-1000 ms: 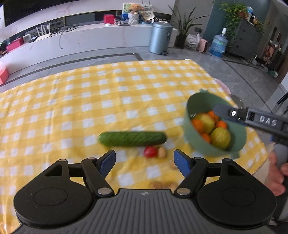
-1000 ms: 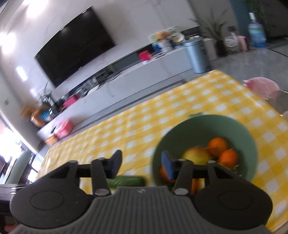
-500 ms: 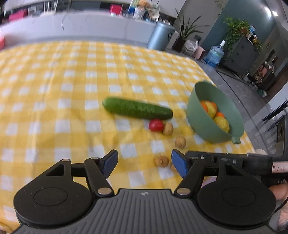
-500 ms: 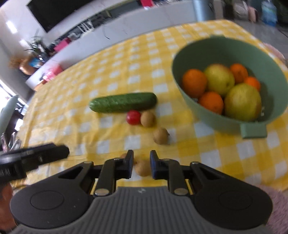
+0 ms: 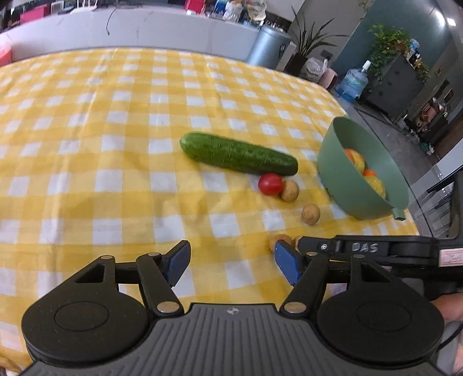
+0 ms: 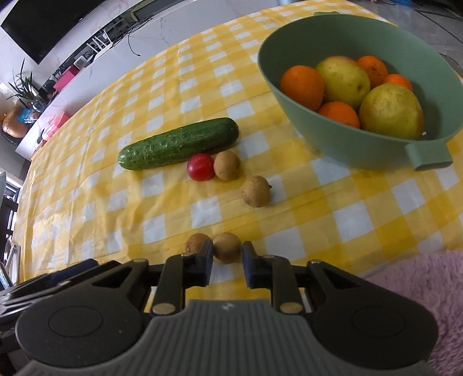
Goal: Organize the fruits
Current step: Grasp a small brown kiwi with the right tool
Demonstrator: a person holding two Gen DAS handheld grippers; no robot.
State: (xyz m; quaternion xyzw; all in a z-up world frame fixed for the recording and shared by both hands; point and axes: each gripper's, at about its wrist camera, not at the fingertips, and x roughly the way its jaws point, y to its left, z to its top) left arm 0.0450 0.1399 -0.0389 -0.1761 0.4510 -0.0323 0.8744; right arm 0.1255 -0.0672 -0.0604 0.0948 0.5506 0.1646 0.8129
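Observation:
On the yellow checked cloth lie a cucumber (image 6: 179,147), a red tomato (image 6: 200,167) and several small brown round fruits, two of them (image 6: 226,165) (image 6: 256,191) further out. My right gripper (image 6: 227,254) is low at the near edge, shut on one brown fruit (image 6: 227,245), with another (image 6: 196,242) touching its left finger from outside. The green bowl (image 6: 266,72) at the right holds oranges and yellow-green fruit. In the left wrist view, my left gripper (image 5: 231,254) hangs open over bare cloth, left of the right gripper (image 5: 301,243), with the cucumber (image 5: 237,157) and the bowl (image 5: 332,162) beyond.
The table's right edge runs just past the bowl. A pink fluffy surface (image 6: 419,289) lies below the near edge at the right. Behind the table are a low white counter (image 5: 144,26), a grey bin (image 5: 269,43) and potted plants.
Both grippers have dropped towards the cloth and tilted downward. The right jaws have closed around a small brown fruit at the near edge. The left jaws stay apart.

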